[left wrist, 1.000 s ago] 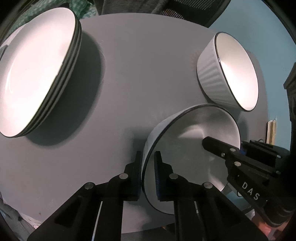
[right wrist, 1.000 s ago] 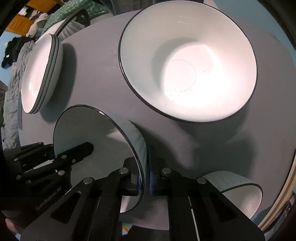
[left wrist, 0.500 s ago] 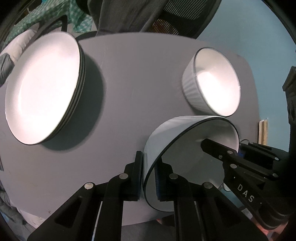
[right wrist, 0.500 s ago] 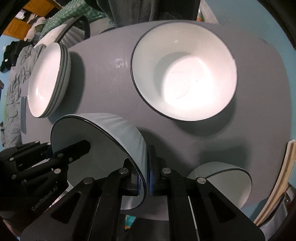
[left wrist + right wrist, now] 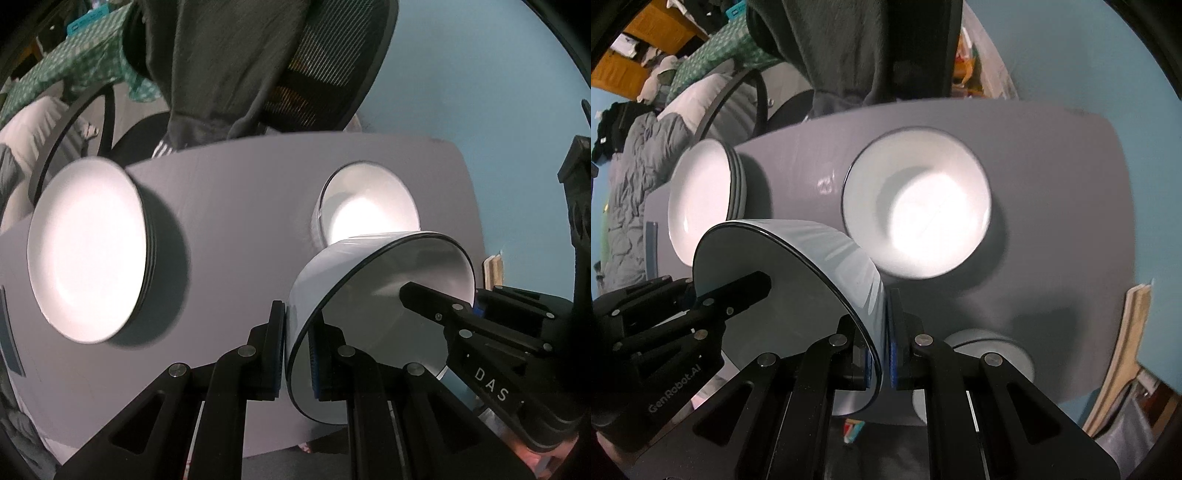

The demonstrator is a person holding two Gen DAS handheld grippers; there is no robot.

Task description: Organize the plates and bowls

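Both grippers hold one white ribbed bowl with a dark rim [image 5: 343, 269], lifted above the grey table [image 5: 229, 192]. My left gripper [image 5: 297, 354] is shut on its near rim. My right gripper [image 5: 881, 354] is shut on the opposite rim of the same bowl [image 5: 834, 254]; it shows in the left wrist view [image 5: 436, 302]. A second white bowl [image 5: 369, 206] stands on the table beyond the held one, also in the right wrist view [image 5: 916, 210]. A stack of white plates [image 5: 88, 254] sits at the left, also in the right wrist view [image 5: 701, 195].
A smaller bowl [image 5: 990, 350] sits near the table's front edge under my right gripper. A dark garment hangs over a mesh chair [image 5: 317, 66] behind the table. Bedding [image 5: 639, 147] lies at the left. A blue wall is at the right.
Both grippers have lifted the held bowl up and back from the table. The plates and the other bowl now look smaller and farther away. More of the chair is in view.
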